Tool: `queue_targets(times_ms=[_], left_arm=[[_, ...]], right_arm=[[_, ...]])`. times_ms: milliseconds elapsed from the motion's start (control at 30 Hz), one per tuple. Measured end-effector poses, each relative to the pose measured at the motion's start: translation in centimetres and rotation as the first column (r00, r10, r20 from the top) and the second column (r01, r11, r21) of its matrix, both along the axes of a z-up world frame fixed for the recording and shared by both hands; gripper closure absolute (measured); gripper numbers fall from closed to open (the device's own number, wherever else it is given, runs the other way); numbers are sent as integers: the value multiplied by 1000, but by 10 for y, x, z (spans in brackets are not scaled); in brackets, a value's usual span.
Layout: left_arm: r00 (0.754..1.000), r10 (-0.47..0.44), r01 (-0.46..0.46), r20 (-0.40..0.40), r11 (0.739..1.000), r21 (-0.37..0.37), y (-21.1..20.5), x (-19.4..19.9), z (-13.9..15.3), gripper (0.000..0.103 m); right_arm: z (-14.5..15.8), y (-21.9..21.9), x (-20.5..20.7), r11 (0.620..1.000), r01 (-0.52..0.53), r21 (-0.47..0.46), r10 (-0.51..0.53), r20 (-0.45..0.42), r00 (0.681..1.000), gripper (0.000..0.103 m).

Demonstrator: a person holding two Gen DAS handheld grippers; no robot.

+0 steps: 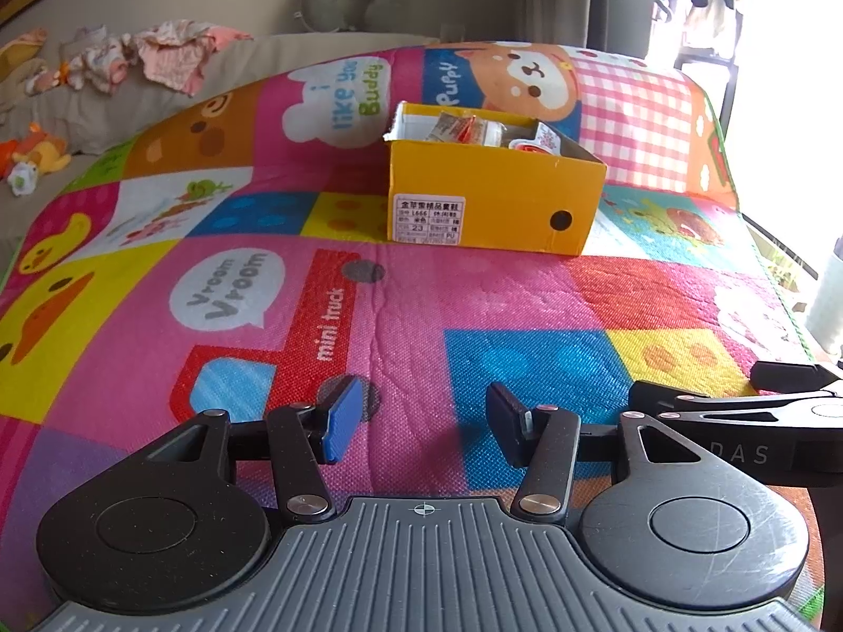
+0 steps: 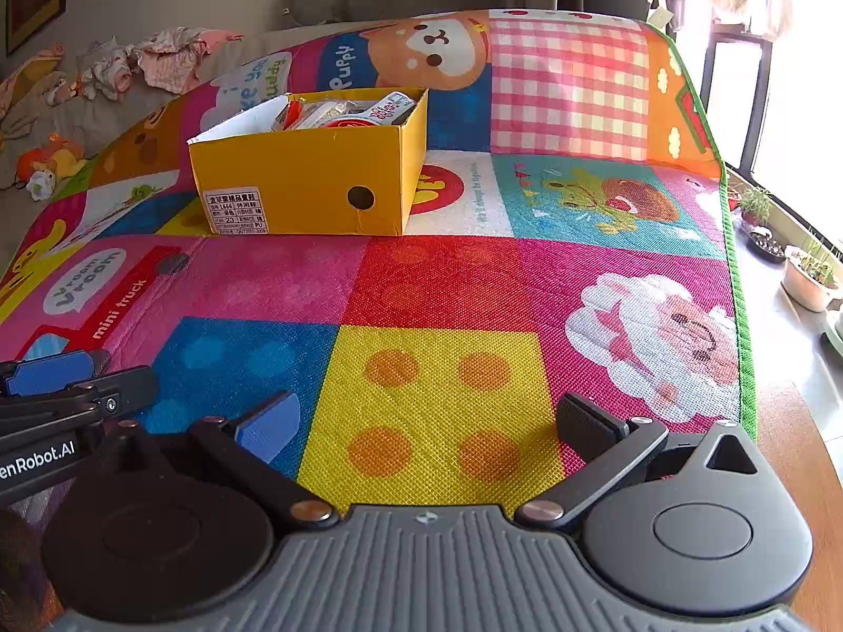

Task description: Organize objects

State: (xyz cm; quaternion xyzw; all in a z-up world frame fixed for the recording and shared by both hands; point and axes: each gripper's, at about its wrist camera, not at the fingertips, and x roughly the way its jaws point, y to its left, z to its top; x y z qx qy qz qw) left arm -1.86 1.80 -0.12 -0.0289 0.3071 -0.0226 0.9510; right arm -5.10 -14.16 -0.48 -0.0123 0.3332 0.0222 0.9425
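While both claws hover low over the play mat (image 2: 448, 284), the items stand as follows. Yellow shoebox (image 1: 495, 195) — upper centre of the left view, upper left of the right view; lid off, resting on the mat, white label and a round hole on its near side. Packets and small containers (image 2: 348, 110) — inside the box, heaped toward one end; kinds too small to tell. Left claw (image 1: 427, 421) — bottom of its frame, jaws apart, nothing between them. Right claw (image 2: 432, 421) — bottom of its frame, jaws wide apart, nothing held. Crumpled clothes (image 1: 153, 52) — upper left, beyond the mat. Potted plants (image 2: 806, 274) — right edge, on the floor.
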Motion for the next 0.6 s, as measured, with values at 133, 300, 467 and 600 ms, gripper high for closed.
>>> queue_targets(times_ms=[133,300,467,600], left_arm=[[1000,0,0,0,1000,5,-1,0,0,47],[1000,0,0,1,1000,-7,0,-1,0,47],[1000,0,0,0,1000,1,-1,-1,0,47],[1000,1,-1,1,1000,0,-1,-1,0,47]], right_arm=[[0,0,0,1000,0,0,0,0,1000,0],[0,0,0,1000,0,0,0,0,1000,0],[0,0,0,1000,0,0,0,0,1000,0],[0,0,0,1000,0,0,0,0,1000,0]])
